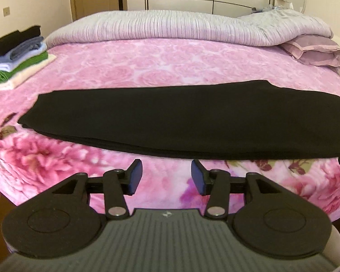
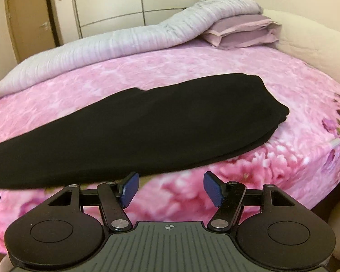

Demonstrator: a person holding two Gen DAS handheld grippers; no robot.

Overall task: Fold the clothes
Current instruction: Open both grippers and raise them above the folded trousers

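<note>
The black garment runs off the left edge; the clothes stack is blurred.

Bare pink floral bedspread lies open at twelve o'clock beyond the long folded black garment; a stack of folded clothes blocks ten o'clock.

Lighting is even, warm and indoor. Fisheye distortion curves the bed edges; motion blur softens its near floral print.
</note>
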